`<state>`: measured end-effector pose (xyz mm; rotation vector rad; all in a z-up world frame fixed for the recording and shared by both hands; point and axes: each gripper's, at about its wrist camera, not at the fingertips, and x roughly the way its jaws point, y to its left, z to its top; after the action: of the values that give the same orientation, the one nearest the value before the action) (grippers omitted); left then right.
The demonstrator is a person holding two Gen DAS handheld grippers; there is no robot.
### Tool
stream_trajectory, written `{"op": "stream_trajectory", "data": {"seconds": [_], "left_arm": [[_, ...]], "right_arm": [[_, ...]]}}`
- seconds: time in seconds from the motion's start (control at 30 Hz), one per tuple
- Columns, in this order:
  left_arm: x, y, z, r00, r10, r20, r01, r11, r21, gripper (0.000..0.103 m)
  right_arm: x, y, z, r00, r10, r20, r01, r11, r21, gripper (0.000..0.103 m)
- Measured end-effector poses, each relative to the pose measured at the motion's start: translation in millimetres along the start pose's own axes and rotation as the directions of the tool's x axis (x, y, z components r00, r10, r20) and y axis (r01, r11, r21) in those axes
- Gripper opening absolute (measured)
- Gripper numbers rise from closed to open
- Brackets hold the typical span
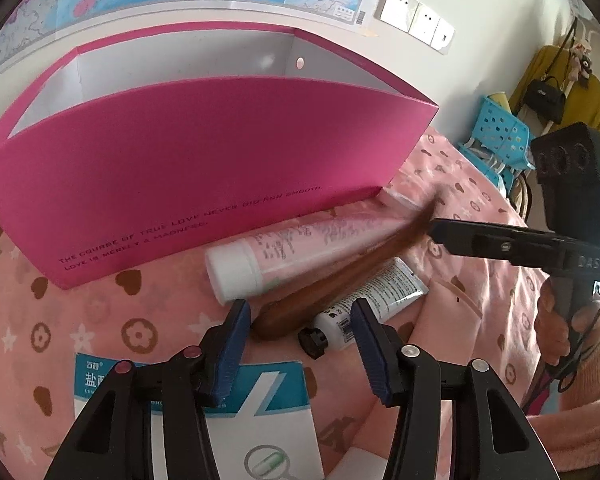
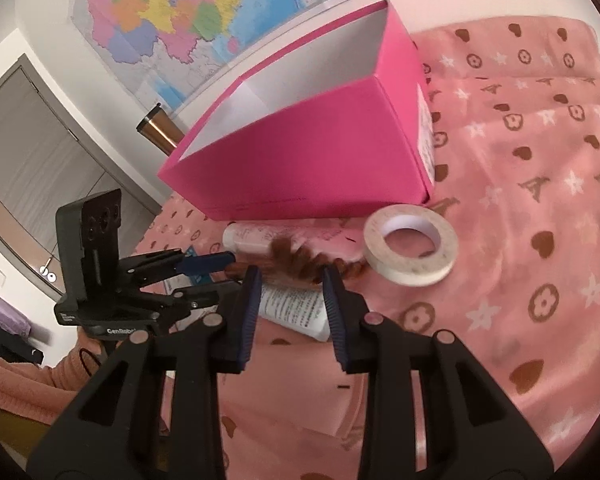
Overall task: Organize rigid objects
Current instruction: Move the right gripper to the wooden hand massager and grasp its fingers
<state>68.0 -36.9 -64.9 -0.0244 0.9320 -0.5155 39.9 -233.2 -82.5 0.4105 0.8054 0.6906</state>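
Left tongs (image 1: 300,308): up close and standing open, nothing between the pads; they hover low over the pile.
Carton (image 1: 260,420): a white and blue medicine carton lies flat under the left tongs, right at the bottom of the left view.
Brown piece (image 1: 320,300): long, wood-coloured and blurred; it lies slanted across the pile, its thick end just ahead of the left tongs, its thin end up at the right tongs.
Right tongs (image 2: 290,276): pads partly apart, the brown piece right at the tips; I cannot tell whether they pinch it.
Hand (image 1: 556,320): wrapped round the right tool's handle at the right edge.
Small tube (image 1: 380,292): white with a black cap, lying beside and partly under the brown piece, cap toward the left tongs.
Pink tube (image 1: 284,252): white cap, on its side, along the foot of the box and touching the brown piece.
Box (image 1: 204,176): bright pink, open on top, white inside; no item shows inside it from either view.
Tape (image 2: 408,276): a pale roll lying flat on the cloth, just beside the thin end of the brown piece, near the box's corner.
Cloth (image 1: 100,320): pink, with hearts, stars and flowers, under everything.
Cup (image 2: 158,130): a coppery one behind the box.
Map (image 2: 172,12): a coloured one on the wall.
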Motion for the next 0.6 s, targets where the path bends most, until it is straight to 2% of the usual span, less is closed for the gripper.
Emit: {"op": "stream_trajectory", "data": {"seconds": [0.23, 0.47, 0.57, 0.6], "left_arm": [[1, -7, 6, 0.999, 0.032, 0.015, -0.032, 0.999, 0.036, 0.038], [-1, 6, 4, 1.000, 0.015, 0.004, -0.015, 1.000, -0.014, 0.040], [4, 11, 2, 0.999, 0.043, -0.027, -0.044, 0.999, -0.030, 0.040], [6, 13, 0, 0.998, 0.048, -0.039, -0.049, 0.998, -0.033, 0.037]], "right_arm": [[20, -10, -2, 0.999, 0.006, -0.040, -0.003, 0.997, 0.074, 0.035], [8, -5, 1, 0.990, -0.140, 0.020, 0.139, 0.990, 0.012, 0.038], [14, -11, 2, 0.989, -0.151, 0.003, 0.151, 0.988, 0.017, 0.041], [17, -12, 2, 0.988, -0.151, -0.002, 0.151, 0.988, 0.015, 0.042]]}}
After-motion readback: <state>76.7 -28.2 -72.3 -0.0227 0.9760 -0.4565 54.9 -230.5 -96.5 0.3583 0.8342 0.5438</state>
